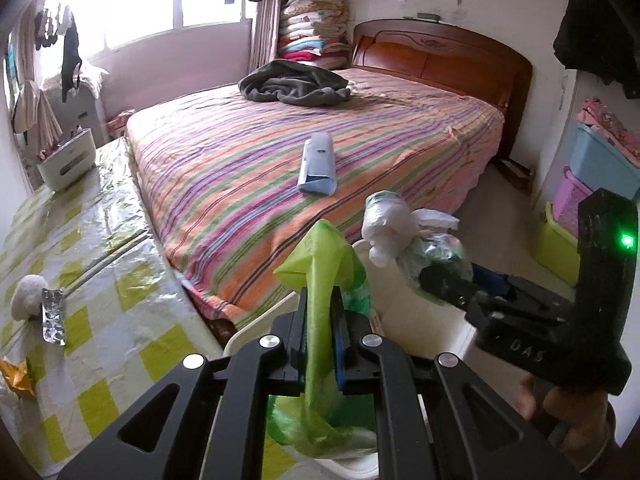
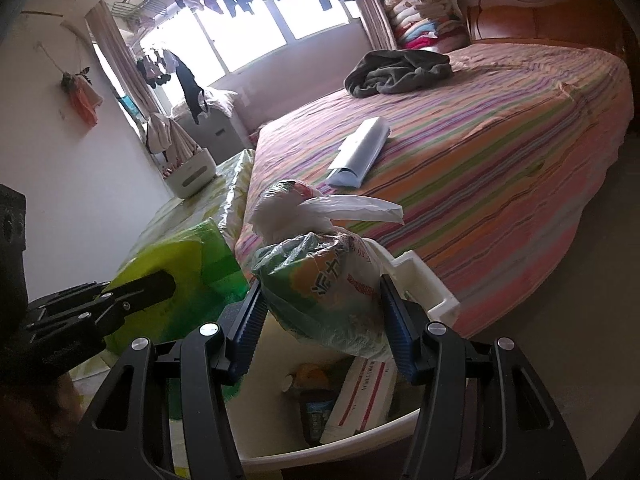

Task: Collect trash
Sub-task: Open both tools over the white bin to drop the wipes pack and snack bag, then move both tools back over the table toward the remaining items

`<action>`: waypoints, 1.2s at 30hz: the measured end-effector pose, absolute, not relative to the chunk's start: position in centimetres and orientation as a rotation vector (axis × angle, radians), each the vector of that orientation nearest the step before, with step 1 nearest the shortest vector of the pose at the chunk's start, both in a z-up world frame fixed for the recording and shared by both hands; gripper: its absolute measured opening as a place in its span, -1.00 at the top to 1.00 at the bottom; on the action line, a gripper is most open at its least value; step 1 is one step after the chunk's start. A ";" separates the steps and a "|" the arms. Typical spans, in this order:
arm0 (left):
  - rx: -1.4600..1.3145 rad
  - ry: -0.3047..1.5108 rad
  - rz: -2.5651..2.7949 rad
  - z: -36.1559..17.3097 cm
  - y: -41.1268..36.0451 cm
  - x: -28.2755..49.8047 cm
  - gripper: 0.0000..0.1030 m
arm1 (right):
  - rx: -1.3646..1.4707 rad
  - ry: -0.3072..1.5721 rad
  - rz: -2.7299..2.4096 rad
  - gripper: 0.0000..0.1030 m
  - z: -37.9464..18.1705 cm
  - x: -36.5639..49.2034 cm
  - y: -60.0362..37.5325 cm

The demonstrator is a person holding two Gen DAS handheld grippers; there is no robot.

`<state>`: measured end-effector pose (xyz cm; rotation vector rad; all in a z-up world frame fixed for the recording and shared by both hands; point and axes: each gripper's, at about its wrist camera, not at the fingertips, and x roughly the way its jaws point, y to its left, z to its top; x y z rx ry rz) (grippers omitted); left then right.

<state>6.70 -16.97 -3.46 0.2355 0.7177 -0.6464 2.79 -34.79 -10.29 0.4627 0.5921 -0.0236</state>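
Over the white bin (image 2: 424,280) at the near foot of the bed (image 1: 280,152), two tools are at work, each pinching one bag. The left tool (image 1: 322,312) has its fingers pressed together on a fold of one bright green bag (image 1: 320,264), which rises between the pads and also hangs down behind them; in the right wrist view the same green bag (image 2: 192,264) shows at the left with the left tool (image 2: 156,286) clamped on it. The right tool (image 2: 324,316) grips one knotted trash bag (image 2: 332,280), a clear bag with green and orange print and a white tied top, held between its blue pads directly above the bin's opening; in the left wrist view that trash bag (image 1: 404,236) sits just right of the green bag, with the right tool (image 1: 444,284) reaching in from the right. Inside the bin lie a white carton (image 2: 360,396) and some smaller bits too dim to tell. On the bed rest one blue-white folded package (image 1: 318,164) in the middle and one dark grey blanket (image 1: 296,82) at the far end. On the counter (image 1: 100,340) at the left lie one foil blister strip (image 1: 52,316), one white wad (image 1: 26,294) touching it, one gold wrapper (image 1: 18,376) at the near edge, and one white box (image 1: 66,160) at the far end.
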 end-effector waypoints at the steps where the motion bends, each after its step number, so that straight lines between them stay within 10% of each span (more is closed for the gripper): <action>1: 0.241 0.714 -0.644 -3.5 -17.1 6.7 0.82 | 0.460 0.591 -0.027 -0.05 -10.3 2.8 -34.8; 10: 0.271 0.740 -0.586 -4.9 -17.2 7.8 0.77 | 0.437 0.599 -0.047 -0.18 -10.5 3.1 -34.8; 13: 0.293 0.744 -0.563 -5.2 -17.1 7.8 0.30 | 0.435 0.599 -0.048 -0.24 -10.4 3.2 -34.6; 15: 0.296 0.706 -0.540 -4.9 -16.8 7.3 -0.35 | 0.432 0.581 -0.052 -0.30 -10.0 3.0 -34.6; 36: 0.312 0.699 -0.496 -4.6 -14.7 6.6 -0.48 | 0.427 0.574 -0.032 -0.39 -9.5 3.1 -33.5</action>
